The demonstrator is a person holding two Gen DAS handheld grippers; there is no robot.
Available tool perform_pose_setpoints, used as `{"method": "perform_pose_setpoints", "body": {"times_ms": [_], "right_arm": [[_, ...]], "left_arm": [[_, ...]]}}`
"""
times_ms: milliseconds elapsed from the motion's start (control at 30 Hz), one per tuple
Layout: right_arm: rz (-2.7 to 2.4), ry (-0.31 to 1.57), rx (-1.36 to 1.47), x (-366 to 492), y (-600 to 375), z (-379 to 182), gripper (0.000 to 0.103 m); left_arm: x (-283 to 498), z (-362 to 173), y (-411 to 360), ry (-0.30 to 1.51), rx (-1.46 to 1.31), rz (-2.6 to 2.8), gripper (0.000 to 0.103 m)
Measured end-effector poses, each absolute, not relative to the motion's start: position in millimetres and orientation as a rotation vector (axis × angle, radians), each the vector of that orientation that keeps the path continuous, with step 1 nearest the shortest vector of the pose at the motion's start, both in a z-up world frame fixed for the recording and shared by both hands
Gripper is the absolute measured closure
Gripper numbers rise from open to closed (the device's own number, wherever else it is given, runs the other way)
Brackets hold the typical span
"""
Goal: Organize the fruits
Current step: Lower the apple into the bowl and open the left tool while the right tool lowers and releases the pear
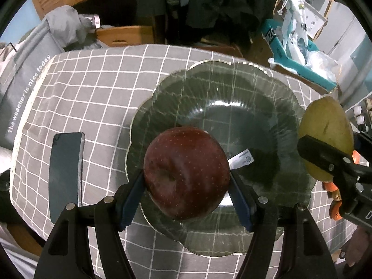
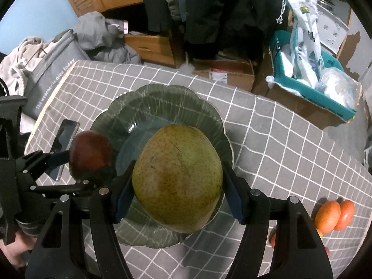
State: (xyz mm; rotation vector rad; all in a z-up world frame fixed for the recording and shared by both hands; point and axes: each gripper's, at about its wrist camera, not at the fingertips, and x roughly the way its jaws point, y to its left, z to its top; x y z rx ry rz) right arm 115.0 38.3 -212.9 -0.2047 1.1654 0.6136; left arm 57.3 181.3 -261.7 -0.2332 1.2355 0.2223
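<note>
Left tool pinches a dark red apple between its blue pads; right tool pinches a green-yellow pear the same way. Both point steeply down over the tabletop in its grey checked cloth.

- Green scalloped dish — lies directly beneath both fruits, its open centre toward 12 o'clock from each tool.
- Pear: long axis runs away from the tool, narrow end toward 12.
- Apple: in the left view over the dish's 7 o'clock rim — whether it touches the dish, cannot tell.
- Phone at 9 o'clock of the dish.
- Orange fruits, loose on the cloth at 4 o'clock.

Judgement: a short drop left; the two tools sit close, so releases may crowd.
</note>
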Motion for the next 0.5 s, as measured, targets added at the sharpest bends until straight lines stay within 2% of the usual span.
{"method": "perform_pose_setpoints", "body": {"times_ms": [267,500], "right_arm": [[0.617,1.19,-0.2,118,39,-221,0.035],[0.616,1.2,-0.193,120,39,-225,0.035]], "left_arm": [[60,-289,181,1.325,-0.241,0.226,0.031],[61,-291,179,1.329,-0.236,0.229,0.031]]}}
